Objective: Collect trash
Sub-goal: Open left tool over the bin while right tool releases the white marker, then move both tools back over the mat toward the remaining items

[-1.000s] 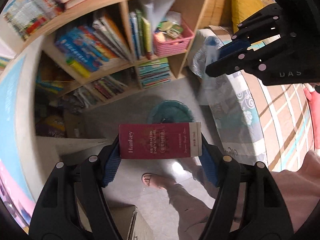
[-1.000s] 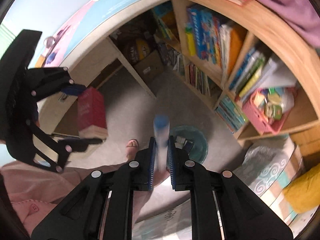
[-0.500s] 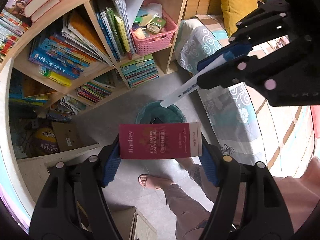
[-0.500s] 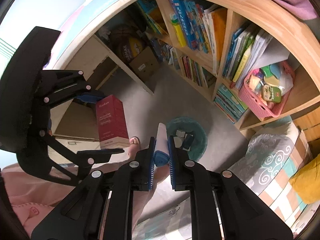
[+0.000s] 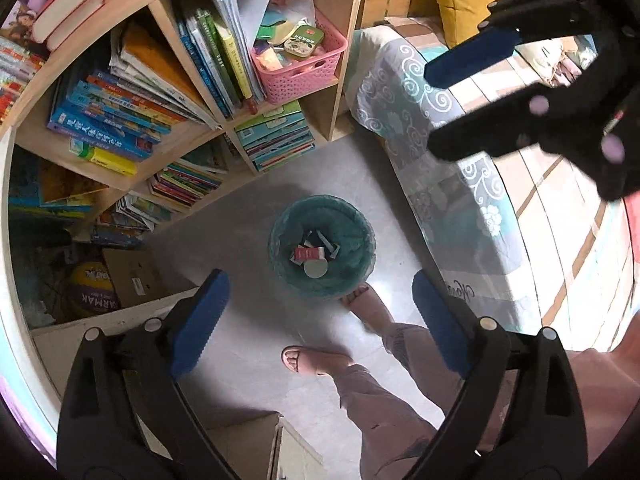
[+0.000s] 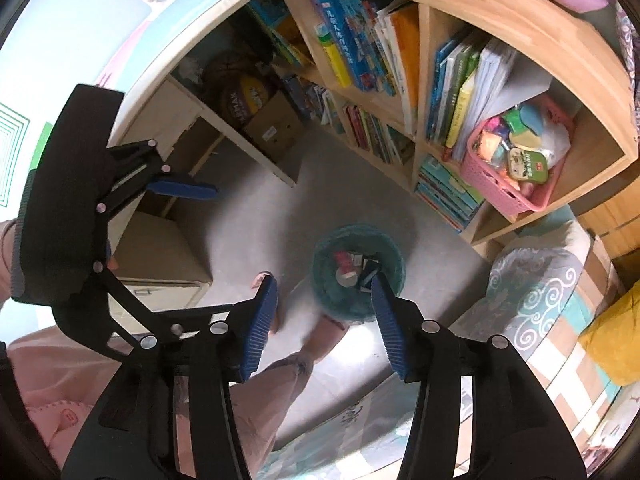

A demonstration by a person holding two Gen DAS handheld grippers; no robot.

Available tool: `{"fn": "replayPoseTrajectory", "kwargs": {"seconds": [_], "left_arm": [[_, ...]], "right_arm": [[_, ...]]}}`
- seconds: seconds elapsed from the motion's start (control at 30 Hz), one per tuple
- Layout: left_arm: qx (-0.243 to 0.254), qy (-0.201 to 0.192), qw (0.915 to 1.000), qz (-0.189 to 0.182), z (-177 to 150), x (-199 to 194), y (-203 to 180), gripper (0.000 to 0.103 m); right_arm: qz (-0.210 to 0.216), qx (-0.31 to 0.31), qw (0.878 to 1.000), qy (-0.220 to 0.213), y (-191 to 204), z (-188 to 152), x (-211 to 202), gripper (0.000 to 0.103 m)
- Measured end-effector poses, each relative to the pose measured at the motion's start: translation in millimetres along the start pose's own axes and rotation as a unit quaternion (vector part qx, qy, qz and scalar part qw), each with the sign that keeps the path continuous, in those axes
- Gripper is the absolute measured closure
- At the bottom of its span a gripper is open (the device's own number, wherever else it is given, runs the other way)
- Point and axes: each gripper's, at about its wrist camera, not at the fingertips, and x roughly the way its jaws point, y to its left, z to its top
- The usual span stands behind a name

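A round teal trash bin [image 5: 352, 236] stands on the grey floor below both grippers; it also shows in the right wrist view [image 6: 390, 258]. Inside lie a red box [image 5: 307, 255], a round grey lid [image 5: 315, 269] and other scraps. My left gripper [image 5: 316, 316] is open and empty high above the bin. My right gripper [image 6: 324, 316] is open and empty above the bin too. The right gripper shows at the upper right of the left wrist view [image 5: 452, 104], and the left gripper at the left of the right wrist view [image 6: 192, 240].
A wooden bookshelf [image 5: 224, 120] full of books holds a pink basket [image 5: 304, 68]. A sofa with a patterned cover [image 5: 452, 152] is at the right. A cardboard box [image 5: 132, 276] and ball [image 5: 90, 288] sit under a desk. The person's sandalled feet [image 5: 316, 360] stand beside the bin.
My left gripper opened and the red box fell into the bin. My right gripper opened and the white tube with a blue cap left it. Both grippers are now empty.
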Motion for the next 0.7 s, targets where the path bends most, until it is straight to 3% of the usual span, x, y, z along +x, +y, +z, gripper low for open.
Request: {"fn": "replayPoseTrajectory", "kwargs": {"seconds": [0.2,0.4,0.53,0.7], "left_arm": [[-0.03,-0.008,0.9994,0.016,-15,-18,17,0.012],[-0.078,-0.026,0.9953,0.052,-42,-51,50,0.012],[-0.127,-0.038,0.9882,0.077,-72,-75,79,0.012],[-0.196,-0.049,0.9729,0.113,-128,-107,120,0.012]], "right_arm": [[0.001,-0.013,1.0,-0.004,7,7,-4,0.052],[0.009,-0.068,0.998,-0.01,38,33,-5,0.052],[0.016,-0.117,0.993,-0.013,72,58,-4,0.052],[0.028,-0.189,0.981,-0.021,133,100,4,0.049]]}}
